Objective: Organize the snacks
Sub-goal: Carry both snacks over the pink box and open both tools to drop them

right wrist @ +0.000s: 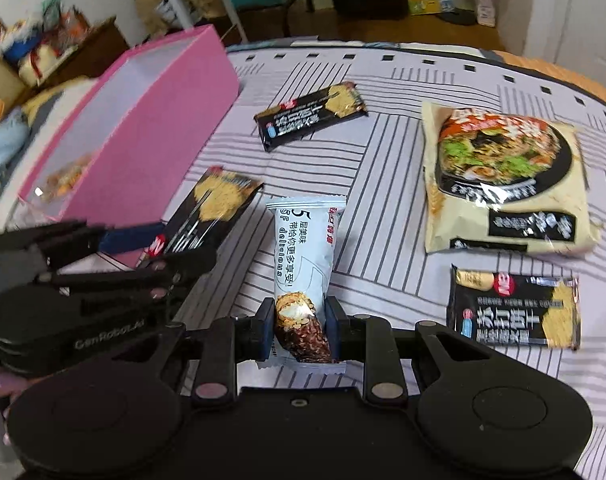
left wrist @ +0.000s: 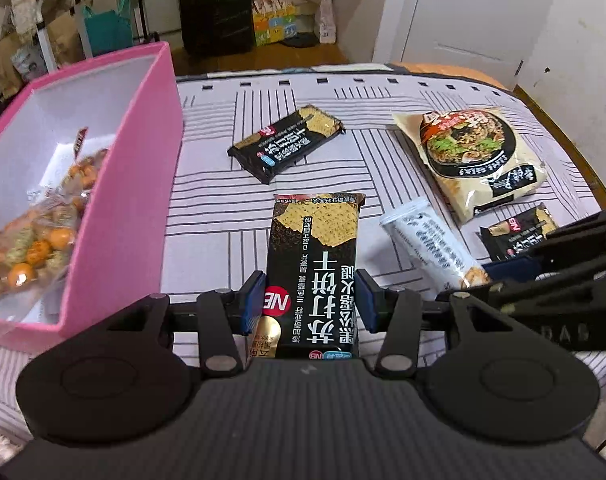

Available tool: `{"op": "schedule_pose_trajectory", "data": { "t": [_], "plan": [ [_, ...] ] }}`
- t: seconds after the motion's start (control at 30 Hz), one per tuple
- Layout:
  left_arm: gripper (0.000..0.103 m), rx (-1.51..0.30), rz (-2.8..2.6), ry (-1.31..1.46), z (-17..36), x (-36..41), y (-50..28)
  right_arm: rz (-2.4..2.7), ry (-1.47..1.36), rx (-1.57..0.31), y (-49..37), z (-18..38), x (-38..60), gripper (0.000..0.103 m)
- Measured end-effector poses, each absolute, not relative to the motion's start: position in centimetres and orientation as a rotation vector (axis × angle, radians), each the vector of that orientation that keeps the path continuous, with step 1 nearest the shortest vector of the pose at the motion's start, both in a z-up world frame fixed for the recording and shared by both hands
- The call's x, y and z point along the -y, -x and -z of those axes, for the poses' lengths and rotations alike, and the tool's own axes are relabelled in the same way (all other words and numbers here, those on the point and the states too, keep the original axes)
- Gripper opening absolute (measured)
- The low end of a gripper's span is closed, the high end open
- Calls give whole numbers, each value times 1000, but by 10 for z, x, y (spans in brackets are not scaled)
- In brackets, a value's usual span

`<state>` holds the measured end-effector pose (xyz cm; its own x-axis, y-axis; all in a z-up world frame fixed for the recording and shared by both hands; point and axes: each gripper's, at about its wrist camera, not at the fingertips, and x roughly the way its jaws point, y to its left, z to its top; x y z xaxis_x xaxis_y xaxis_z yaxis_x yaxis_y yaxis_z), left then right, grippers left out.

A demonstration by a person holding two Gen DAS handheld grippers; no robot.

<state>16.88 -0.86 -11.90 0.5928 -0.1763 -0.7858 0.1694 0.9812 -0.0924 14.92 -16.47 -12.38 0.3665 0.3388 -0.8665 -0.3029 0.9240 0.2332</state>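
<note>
We saw the left hand-held gripper [left wrist: 312, 298] pinching a black cracker pack [left wrist: 315, 276] and the right hand-held gripper [right wrist: 299, 326] pinching a white ice-cream bar wrapper [right wrist: 303, 256], both near the bed's [left wrist: 223, 216] front edge.

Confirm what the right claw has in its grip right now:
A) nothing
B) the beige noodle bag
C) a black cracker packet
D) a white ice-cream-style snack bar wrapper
D: in the right wrist view the right claw is shut on the white snack bar wrapper, its pads pressing both sides of the wrapper's near end.
</note>
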Motion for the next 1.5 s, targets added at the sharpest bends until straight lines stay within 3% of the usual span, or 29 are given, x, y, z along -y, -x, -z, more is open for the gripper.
{"op": "schedule_pose_trajectory", "data": {
  "t": [0.57,1.0,1.2,1.5],
  "plan": [
    [46,-918,224,80,57,-33,-90,-497,-106,-976,-65,63,146,30],
    [46,-732,114,139,-31,-123,-68,-676,48,-914,-82,-3,43,30],
    [46,-726,37,192,-27,-164,-96,-697,102,-885,-121,3,-9,30],
    [46,-815,-62,290,27,-222,-178,-684,156,-905,-184,47,-60,30]
  ]
}}
